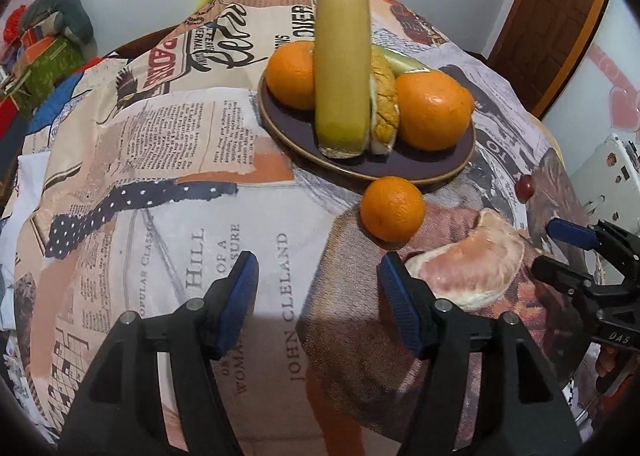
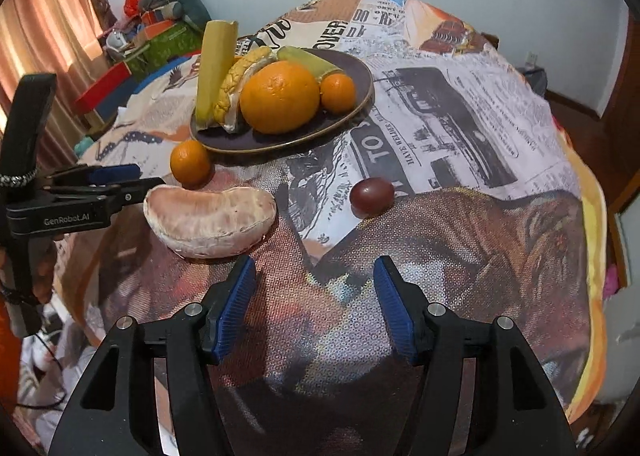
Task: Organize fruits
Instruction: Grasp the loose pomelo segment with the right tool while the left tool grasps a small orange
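A dark plate [image 1: 420, 166] [image 2: 360, 76] holds two oranges [image 1: 434, 110] [image 2: 280, 96], a yellow-green cane piece [image 1: 342, 72] [image 2: 214, 68], a second cane piece and a yellow peeled segment [image 1: 385, 104]. A small orange [image 1: 393, 209] [image 2: 191, 162], a pink pomelo segment [image 1: 468, 268] [image 2: 210, 222] and a dark red grape [image 1: 526, 185] [image 2: 372, 194] lie on the cloth in front of the plate. My left gripper [image 1: 318, 276] is open and empty, just left of the pomelo segment. My right gripper [image 2: 314, 280] is open and empty, below the grape.
The table [image 1: 160, 184] wears a newspaper-print cloth. Boxes and cushions [image 2: 160, 28] pile up beyond its far left. A wooden door [image 1: 548, 16] stands at the right. A white device [image 1: 608, 180] sits off the table's right edge.
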The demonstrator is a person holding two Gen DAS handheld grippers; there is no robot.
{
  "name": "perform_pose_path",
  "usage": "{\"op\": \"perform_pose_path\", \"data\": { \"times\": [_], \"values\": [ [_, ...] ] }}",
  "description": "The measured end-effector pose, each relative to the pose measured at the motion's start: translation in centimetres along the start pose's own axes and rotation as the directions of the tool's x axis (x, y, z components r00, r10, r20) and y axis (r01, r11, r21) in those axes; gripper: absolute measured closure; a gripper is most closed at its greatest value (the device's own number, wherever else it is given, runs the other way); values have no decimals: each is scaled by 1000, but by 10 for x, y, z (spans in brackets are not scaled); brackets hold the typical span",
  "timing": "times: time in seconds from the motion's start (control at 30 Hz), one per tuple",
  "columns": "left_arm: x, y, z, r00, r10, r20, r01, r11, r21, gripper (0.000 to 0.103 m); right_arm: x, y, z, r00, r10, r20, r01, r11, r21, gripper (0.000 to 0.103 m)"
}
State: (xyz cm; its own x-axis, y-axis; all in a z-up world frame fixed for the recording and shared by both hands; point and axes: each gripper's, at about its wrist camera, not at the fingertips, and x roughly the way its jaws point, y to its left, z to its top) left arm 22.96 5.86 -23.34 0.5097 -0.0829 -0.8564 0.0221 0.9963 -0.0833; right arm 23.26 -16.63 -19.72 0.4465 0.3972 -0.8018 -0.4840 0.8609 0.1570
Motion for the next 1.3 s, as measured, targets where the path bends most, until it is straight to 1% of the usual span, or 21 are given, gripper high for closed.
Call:
{"op": "perform_pose_path", "data": {
  "times": [0.17,0.27,0.37,0.43,0.63,0.83,0.97,1.1,1.2,1.3],
  "values": [
    [-4,-7,-6,1000,-16,-12,16,1000,4,40,6,8,4,1000,-11,-1,11,999,-32,44],
    [-8,-16,-14,1000,13,-13,-13,1000,24,40,7,9,4,999,-39,5,39,998,-51,44],
    [-11,-24,-19,1000,7,-18,-7,999,47,40,7,2,5,999,-39,5,40,999,-32,44],
    [-13,-32,-23,1000,-7,-23,8,998,67,40,6,-1,6,999,-41,4,41,999,-21,44],
    [-14,-51,-25,997,-76,-31,78,995,66,40,3,-5,7,998,-58,7,58,998,-12,44],
    [-11,-65,-24,996,-87,-24,89,993,73,40,-5,-7,7,999,-49,9,49,999,-6,44],
    [-17,-57,-26,994,-105,-15,106,993,50,40,-13,-6,7,999,-34,17,34,999,7,44],
    [-30,-40,-28,998,-62,23,62,998,29,40,-16,4,10,1000,-1,26,0,1000,15,44],
    [-38,-27,-29,998,-44,44,44,999,6,40,-12,15,12,1000,19,24,-19,1000,10,39],
    [-43,-15,-29,998,-29,60,30,999,-16,40,-3,26,14,1000,26,12,-26,1000,4,38]
  ]
}}
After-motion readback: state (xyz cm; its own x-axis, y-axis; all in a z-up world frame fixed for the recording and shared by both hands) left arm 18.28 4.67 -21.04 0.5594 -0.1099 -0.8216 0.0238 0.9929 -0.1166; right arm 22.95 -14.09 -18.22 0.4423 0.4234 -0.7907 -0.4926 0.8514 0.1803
